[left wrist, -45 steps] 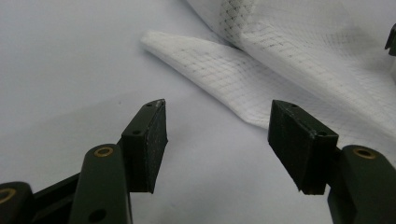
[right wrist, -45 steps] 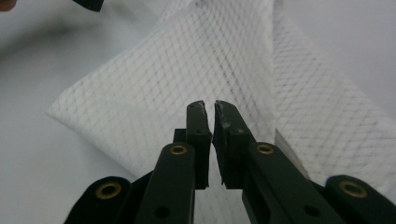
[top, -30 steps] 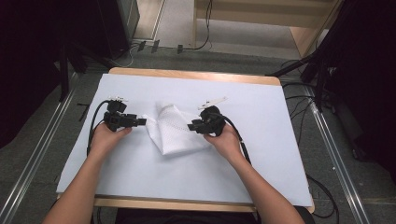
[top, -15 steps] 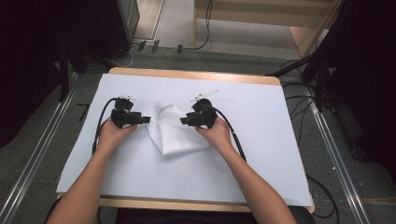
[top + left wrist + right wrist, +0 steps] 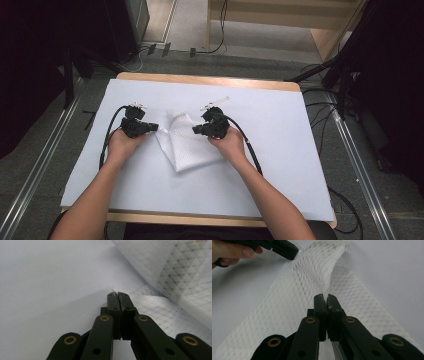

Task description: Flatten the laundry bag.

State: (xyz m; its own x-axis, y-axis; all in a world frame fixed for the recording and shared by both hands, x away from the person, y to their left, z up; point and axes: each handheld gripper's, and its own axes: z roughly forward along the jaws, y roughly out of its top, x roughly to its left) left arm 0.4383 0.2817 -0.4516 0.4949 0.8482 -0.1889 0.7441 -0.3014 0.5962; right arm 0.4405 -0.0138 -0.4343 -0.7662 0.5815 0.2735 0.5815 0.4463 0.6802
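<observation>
White mesh cloth (image 5: 187, 142) lies mid-counter, on the pale sheet (image 5: 280, 150) that covers the wooden counter (image 5: 210, 80), right btwn my two hands. It's crumpled, w/ a raised fold running across its top part and a flatter corner pointing back toward me.

My left gripper (image 5: 156, 128) sits at the cloth's left edge. Left hand (image 5: 122, 145) wraps the body from behind, forearm coming up from the bottom edge of the high view, angled slightly inward, wrist low to the sheet. The fingers point right, roughly level w/ the counter. They've just been closing and are now pinched together on a thin bit of the cloth's edge; in the left gripper view (image 5: 117, 296) a white sliver pokes out at the tips, w/ the rest of the cloth (image 5: 175, 285) rising to the right.

My right gripper (image 5: 196, 130) faces it from the other side, fingers pointing left. Right hand (image 5: 229, 145) grips from behind, forearm slanting in from lower right, cable (image 5: 250, 150) trailing along the wrist. These fingers have also just been closing and are clamped on the raised fold; right gripper view (image 5: 327, 298) shows the mesh (image 5: 312, 277) bunching up from btwn the tips, and beyond it my other gripper (image 5: 287, 251) on the far edge.

Both grippers stand near each other, cloth bridging them.
</observation>
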